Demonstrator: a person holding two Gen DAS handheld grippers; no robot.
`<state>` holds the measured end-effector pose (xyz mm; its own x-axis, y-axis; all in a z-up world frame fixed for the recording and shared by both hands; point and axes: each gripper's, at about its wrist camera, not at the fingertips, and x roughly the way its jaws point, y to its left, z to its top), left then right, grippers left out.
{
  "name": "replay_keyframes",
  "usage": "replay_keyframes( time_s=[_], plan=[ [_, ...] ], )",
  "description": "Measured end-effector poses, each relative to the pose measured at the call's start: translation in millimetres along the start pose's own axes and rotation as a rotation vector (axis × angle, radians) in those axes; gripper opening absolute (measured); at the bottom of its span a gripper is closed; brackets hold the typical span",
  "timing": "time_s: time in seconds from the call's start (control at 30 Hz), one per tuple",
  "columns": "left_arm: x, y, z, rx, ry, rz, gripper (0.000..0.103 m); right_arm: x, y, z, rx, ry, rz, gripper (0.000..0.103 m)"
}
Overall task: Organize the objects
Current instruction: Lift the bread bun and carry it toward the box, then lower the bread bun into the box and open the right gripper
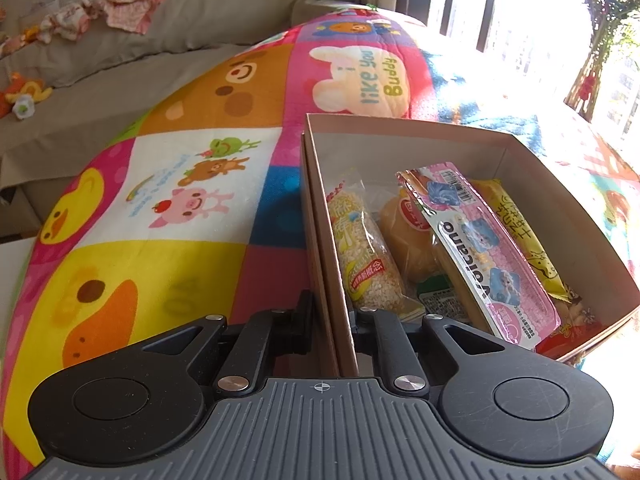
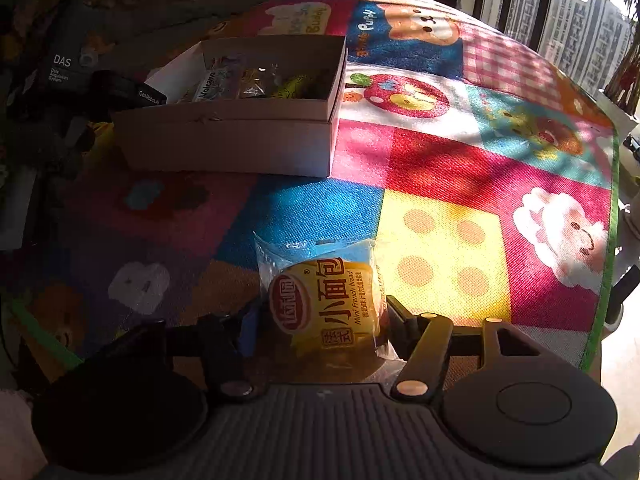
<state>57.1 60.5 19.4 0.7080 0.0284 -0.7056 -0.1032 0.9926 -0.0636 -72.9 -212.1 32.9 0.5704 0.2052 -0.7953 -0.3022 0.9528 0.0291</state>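
Gripping the near wall of the cardboard box (image 1: 404,136), the left claw (image 1: 332,320) steadies it on the play mat (image 1: 180,168). The right claw (image 2: 320,322) is closed on a mini French bread packet (image 2: 324,304), well apart from the box. Light, soft and crushable in slippery film, it is best pinched gently across the loaf's middle.

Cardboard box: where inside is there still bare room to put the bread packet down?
The cardboard box is bare along its far wall, behind the snacks, and in the far right corner beside the yellow packet. The near half is crowded: rice roll, bun, pink Volcano pack overlap.
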Motion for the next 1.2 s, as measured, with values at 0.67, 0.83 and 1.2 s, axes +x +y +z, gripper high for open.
replay_keyframes(
  time_s=[0.67,0.83,1.2],
  plan=[
    [0.0,3.6,-0.5,-0.005,-0.005,-0.031,0.015,26.4,8.6,186.9,0.149,-0.174,0.152,0.058],
    [0.3,3.7,0.0,-0.002,0.001,-0.036,0.015,79.3,23.3,222.6,0.167,-0.169,0.123,0.058],
    [-0.3,4.6,-0.8,-0.001,0.0,-0.037,0.015,98.2,14.1,198.0,0.136,-0.137,0.098,0.069]
  ],
)
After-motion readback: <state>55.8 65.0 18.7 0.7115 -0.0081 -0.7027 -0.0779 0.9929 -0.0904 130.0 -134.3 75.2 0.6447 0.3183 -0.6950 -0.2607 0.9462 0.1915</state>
